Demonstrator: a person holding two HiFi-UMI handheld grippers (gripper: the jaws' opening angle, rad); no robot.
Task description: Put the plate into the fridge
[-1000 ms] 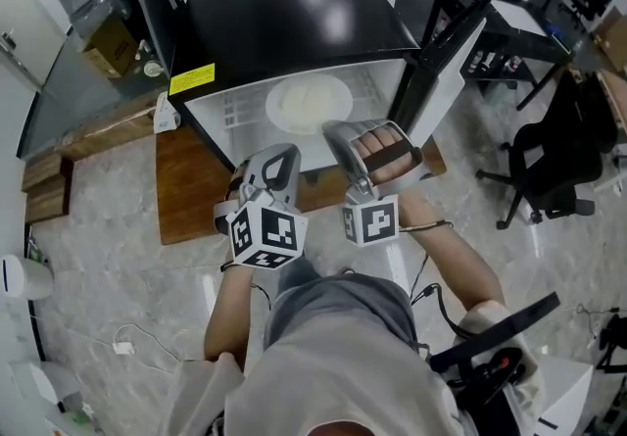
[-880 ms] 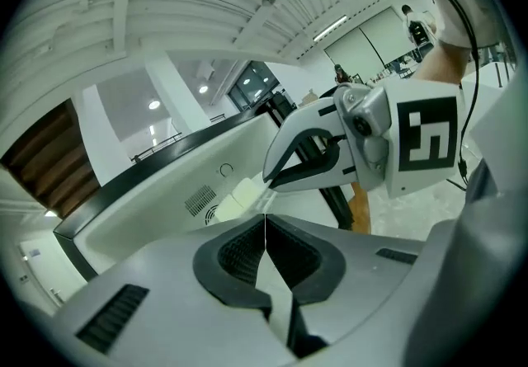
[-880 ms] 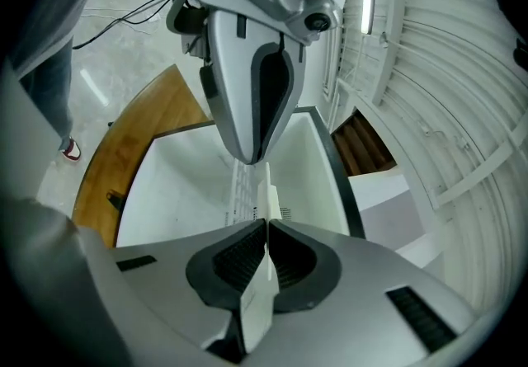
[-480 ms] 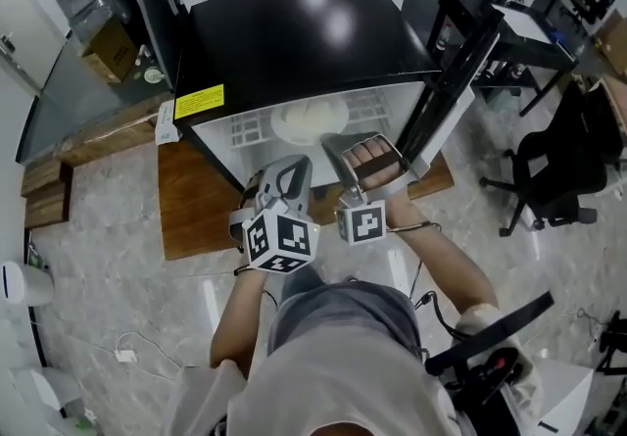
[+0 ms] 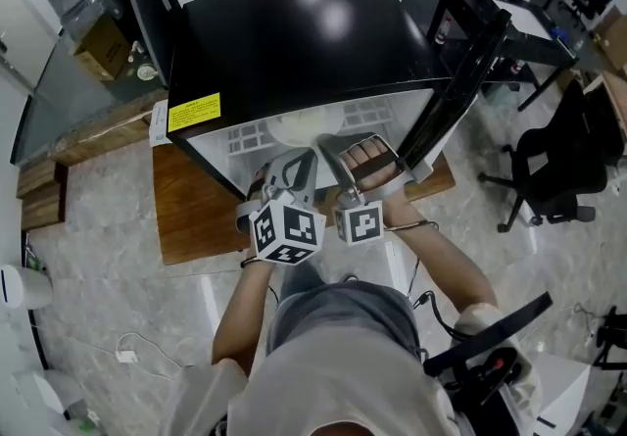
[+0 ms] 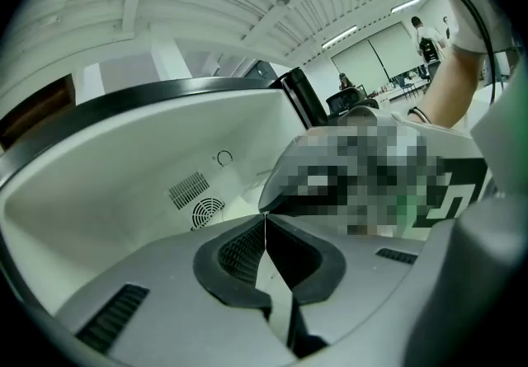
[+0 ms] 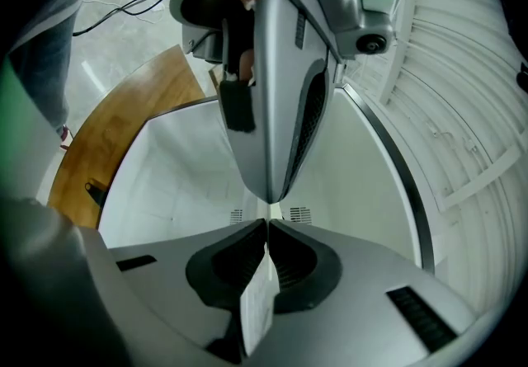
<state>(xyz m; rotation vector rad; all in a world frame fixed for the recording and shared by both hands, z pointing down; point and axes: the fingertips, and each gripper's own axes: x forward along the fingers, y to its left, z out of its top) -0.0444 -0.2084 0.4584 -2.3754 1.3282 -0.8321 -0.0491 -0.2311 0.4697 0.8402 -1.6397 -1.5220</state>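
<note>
We are holding both grippers just in front of the open black mini fridge (image 5: 294, 32), side by side and close together, with their marker cubes facing up toward us. The left gripper (image 6: 265, 217) is clenched with its two jaws pressing tip to tip and nothing caught between them, and it is looking into the white interior, where a round vent grille (image 6: 206, 210) is showing on the back wall. The right gripper (image 7: 268, 223) is clenched in the same way, its jaws meeting at the tips on nothing, while the left gripper's grey body is hanging right in front of its camera. Our right hand (image 5: 373, 158) is wrapping around the right gripper's handle at the mouth of the fridge. The plate (image 5: 297, 127) is lying inside the fridge on the white wire shelf (image 5: 370, 113), apart from both grippers, and we are seeing only its near edge because the fridge's black top is covering the rest. The fridge door (image 5: 460, 81) is standing open at the right. The fridge is sitting on a wooden board (image 5: 196, 214) on the marble floor, with a yellow label (image 5: 194, 113) at its front left corner, a cardboard box (image 5: 98, 47) behind it at the left, and a black office chair (image 5: 563, 160) well off to the right.
</note>
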